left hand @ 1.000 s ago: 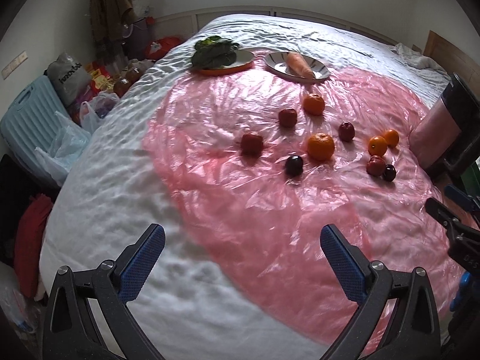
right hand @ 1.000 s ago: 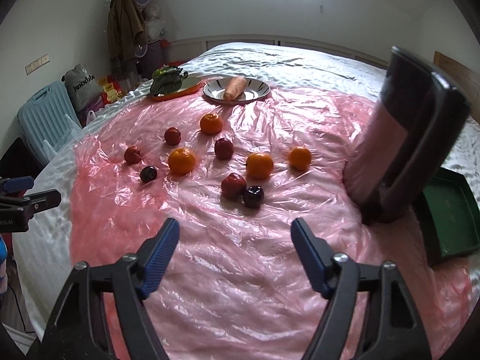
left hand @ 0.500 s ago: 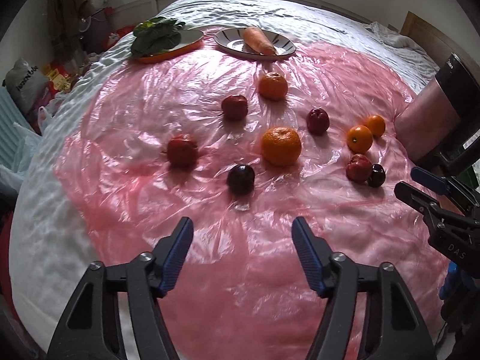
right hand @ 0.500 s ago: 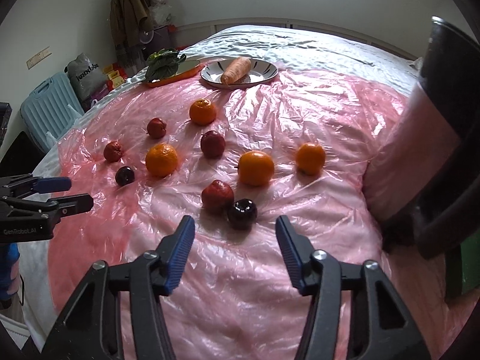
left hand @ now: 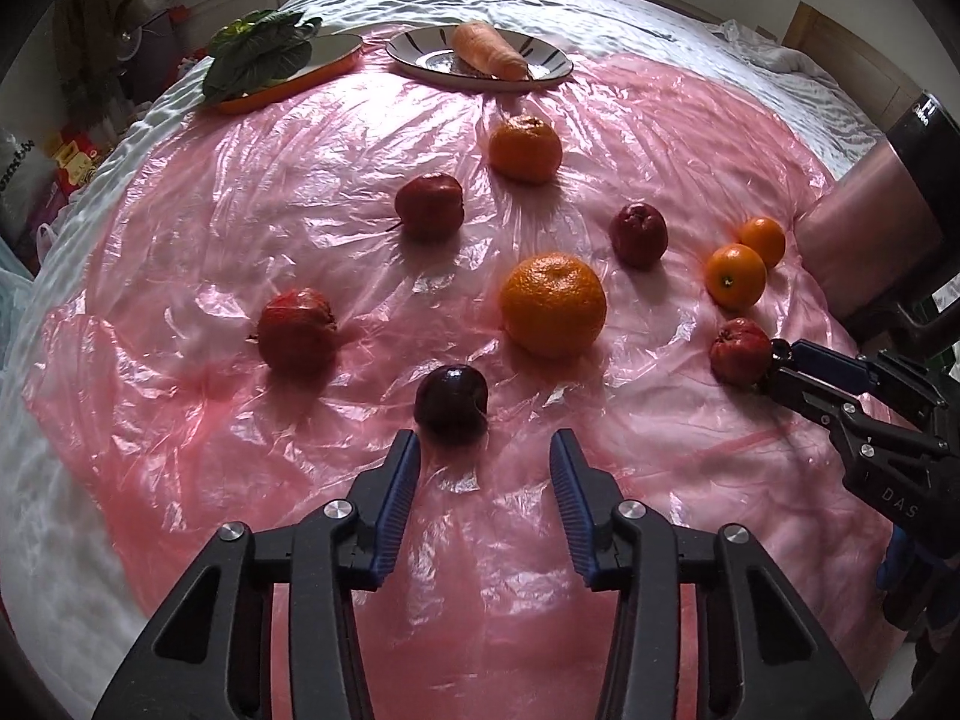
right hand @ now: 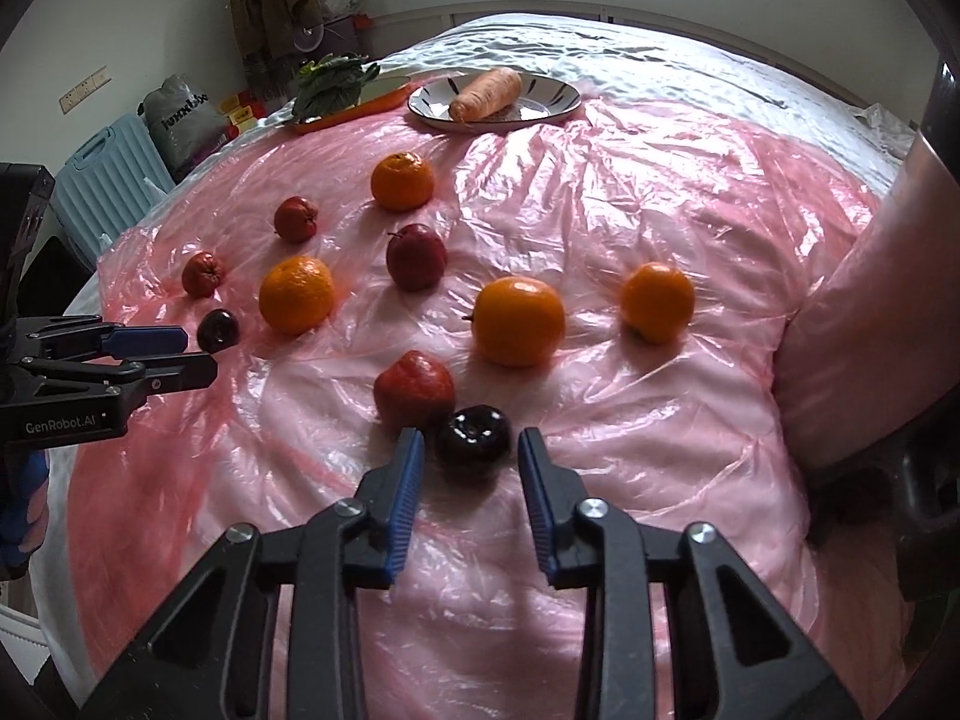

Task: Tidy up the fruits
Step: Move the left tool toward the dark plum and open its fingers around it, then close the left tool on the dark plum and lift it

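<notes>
Several oranges, red apples and two dark plums lie scattered on a pink plastic sheet [left hand: 300, 192] over a bed. My left gripper [left hand: 485, 447] is open, just short of a dark plum [left hand: 451, 402]; a large orange [left hand: 553, 305] and a red apple [left hand: 298, 329] lie beyond. My right gripper [right hand: 470, 443] is open with its fingertips on either side of the other dark plum [right hand: 473, 433], which touches a red apple [right hand: 413, 389]. The left gripper also shows in the right wrist view [right hand: 180, 354], the right gripper in the left wrist view [left hand: 780, 363].
At the far edge stand a striped plate [left hand: 540, 63] with a carrot [left hand: 487, 51] and an orange-rimmed plate [left hand: 336, 54] with leafy greens [left hand: 258, 54]. A dark bin with a pink liner [right hand: 870, 324] stands at the right. Bags and a blue case [right hand: 102, 180] lie beside the bed.
Both grippers have moved forward and down toward the fruit. The left one has closed in on one dark plum, the right one now straddles the other; both jaws have narrowed.
</notes>
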Tool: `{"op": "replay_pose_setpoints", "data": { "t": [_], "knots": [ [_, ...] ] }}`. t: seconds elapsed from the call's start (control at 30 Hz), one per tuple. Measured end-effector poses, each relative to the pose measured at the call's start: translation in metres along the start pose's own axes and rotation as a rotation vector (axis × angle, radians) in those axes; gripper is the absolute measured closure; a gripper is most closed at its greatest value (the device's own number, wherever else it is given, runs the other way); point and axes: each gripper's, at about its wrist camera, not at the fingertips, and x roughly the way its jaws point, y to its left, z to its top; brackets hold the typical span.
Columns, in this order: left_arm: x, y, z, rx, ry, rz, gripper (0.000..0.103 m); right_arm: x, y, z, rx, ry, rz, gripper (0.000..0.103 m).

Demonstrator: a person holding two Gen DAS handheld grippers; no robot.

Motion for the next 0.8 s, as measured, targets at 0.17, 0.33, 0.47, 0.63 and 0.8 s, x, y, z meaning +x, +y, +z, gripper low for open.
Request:
{"op": "replay_pose_setpoints", "data": {
  "t": [0.17, 0.33, 0.47, 0.63, 0.8],
  "knots": [
    [0.008, 0.002, 0.003, 0.001, 0.011, -0.005, 0.07, 0.008, -0.001, 0.003, -0.01, 0.023, 0.007, 0.058],
    [0.011, 0.007, 0.004, -0.009, 0.015, -0.016, 0.072, 0.017, -0.001, 0.005, -0.022, 0.048, 0.003, 0.058],
    [0.007, 0.006, 0.007, -0.002, 0.0, -0.016, 0.072, 0.02, 0.0, 0.004, -0.03, 0.047, 0.006, 0.058],
    [-0.004, 0.005, 0.01, 0.016, -0.027, 0.002, 0.072, 0.019, -0.001, 0.004, -0.024, 0.038, 0.014, 0.058],
    [0.005, 0.006, 0.016, 0.027, -0.015, 0.025, 0.072, 0.02, -0.002, 0.002, -0.015, 0.033, 0.015, 0.058]
  ]
}}
